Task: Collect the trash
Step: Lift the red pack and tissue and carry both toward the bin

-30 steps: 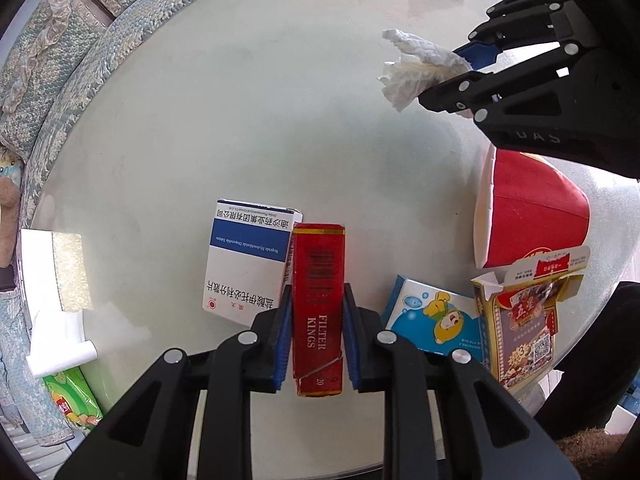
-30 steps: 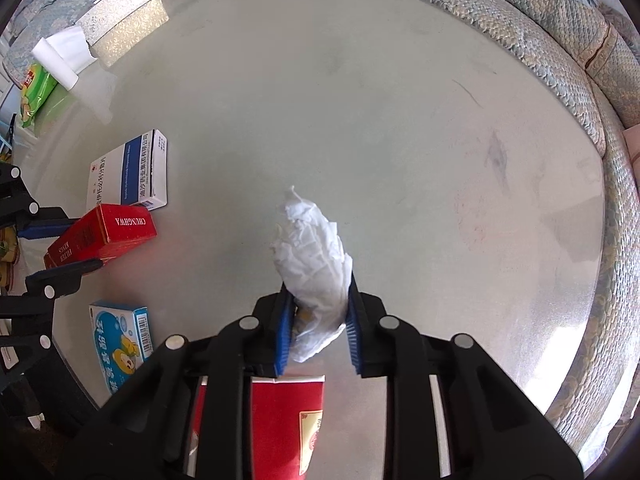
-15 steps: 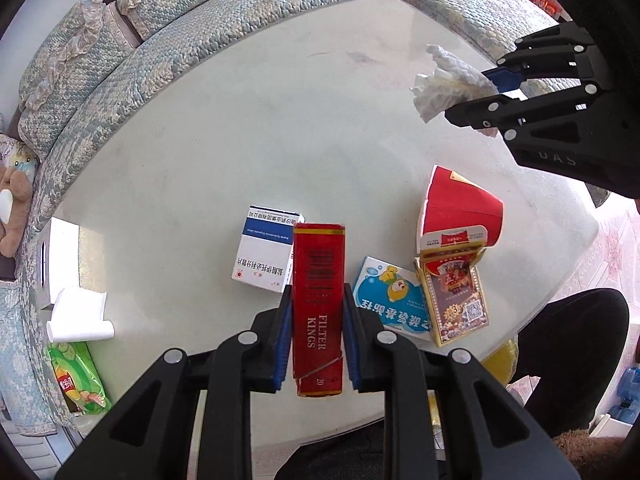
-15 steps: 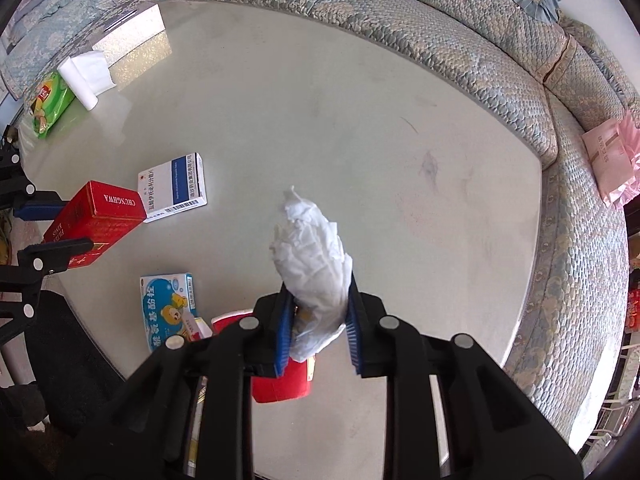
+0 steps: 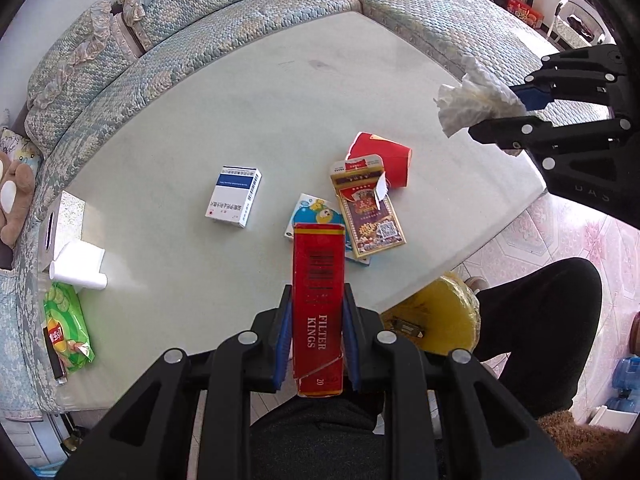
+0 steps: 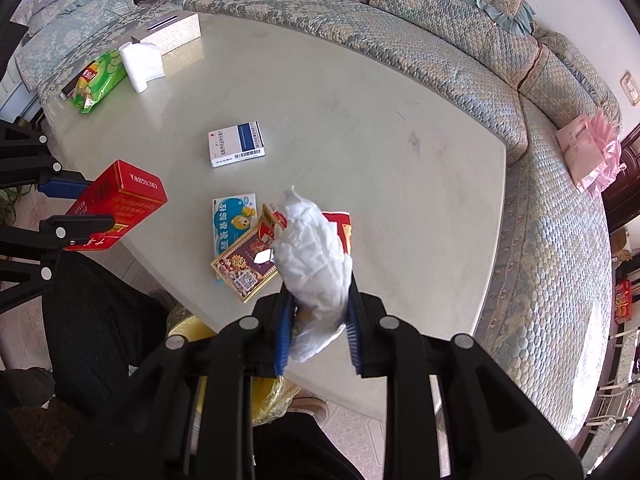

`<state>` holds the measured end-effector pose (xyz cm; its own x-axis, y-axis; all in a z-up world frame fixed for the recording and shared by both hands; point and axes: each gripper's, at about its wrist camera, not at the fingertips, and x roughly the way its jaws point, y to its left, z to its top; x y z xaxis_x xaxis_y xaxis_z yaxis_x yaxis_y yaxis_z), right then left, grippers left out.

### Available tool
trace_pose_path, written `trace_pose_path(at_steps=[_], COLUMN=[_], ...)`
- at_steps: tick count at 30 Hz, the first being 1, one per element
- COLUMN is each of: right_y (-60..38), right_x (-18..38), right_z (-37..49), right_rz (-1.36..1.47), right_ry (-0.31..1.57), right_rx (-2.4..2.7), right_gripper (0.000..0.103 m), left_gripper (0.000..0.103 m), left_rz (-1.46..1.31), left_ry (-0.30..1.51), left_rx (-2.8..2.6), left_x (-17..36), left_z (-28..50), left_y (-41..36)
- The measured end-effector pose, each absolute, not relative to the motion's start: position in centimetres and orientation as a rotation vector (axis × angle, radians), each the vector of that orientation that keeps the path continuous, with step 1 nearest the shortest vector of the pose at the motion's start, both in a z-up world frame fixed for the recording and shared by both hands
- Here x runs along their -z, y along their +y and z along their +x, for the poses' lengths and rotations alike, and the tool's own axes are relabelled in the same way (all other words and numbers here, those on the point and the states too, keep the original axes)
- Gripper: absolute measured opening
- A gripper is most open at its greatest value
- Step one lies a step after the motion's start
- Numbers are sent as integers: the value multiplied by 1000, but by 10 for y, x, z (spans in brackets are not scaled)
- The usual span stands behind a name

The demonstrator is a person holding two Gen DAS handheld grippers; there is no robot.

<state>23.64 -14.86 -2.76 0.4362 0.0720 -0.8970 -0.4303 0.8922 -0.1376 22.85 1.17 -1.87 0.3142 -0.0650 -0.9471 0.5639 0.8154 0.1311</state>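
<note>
My left gripper (image 5: 316,312) is shut on a red cigarette box (image 5: 319,304), held high above the table's near edge; it also shows in the right wrist view (image 6: 116,204). My right gripper (image 6: 316,312) is shut on a crumpled white tissue (image 6: 316,256), also seen in the left wrist view (image 5: 476,100). On the pale table (image 5: 240,112) lie a blue-and-white medicine box (image 5: 234,196), a blue cartoon box (image 5: 312,208), a playing-card box (image 5: 366,210) and a tipped red paper cup (image 5: 384,156).
A yellow-lined bin (image 5: 436,316) stands on the floor below the table's near edge, beside a person's dark leg (image 5: 540,320). A tissue box (image 6: 172,32), a white roll (image 6: 142,62) and a green snack bag (image 6: 94,80) sit at the table's far side. A sofa (image 6: 440,40) wraps around the table.
Both grippers have risen and pulled back from the table, each still holding its item. The table looks smaller, and the floor and yellow bin have come into view.
</note>
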Motion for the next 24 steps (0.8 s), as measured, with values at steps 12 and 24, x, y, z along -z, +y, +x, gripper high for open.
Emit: trace_pose_path(at_steps=[12,24], right_y=[-132,-134], right_x=[64,117], right_z=[142,112], right_rz=[-400,-363], right_ry=[1110,1168], right_rx=[-347,-348], right_gripper=[23,23], left_gripper=[23,23], left_rz=[489,466], left_ry=[1200,1209], left_rx=[515,546], left_x=[56,101], left_z=[155,134], left_y=[-1,-18])
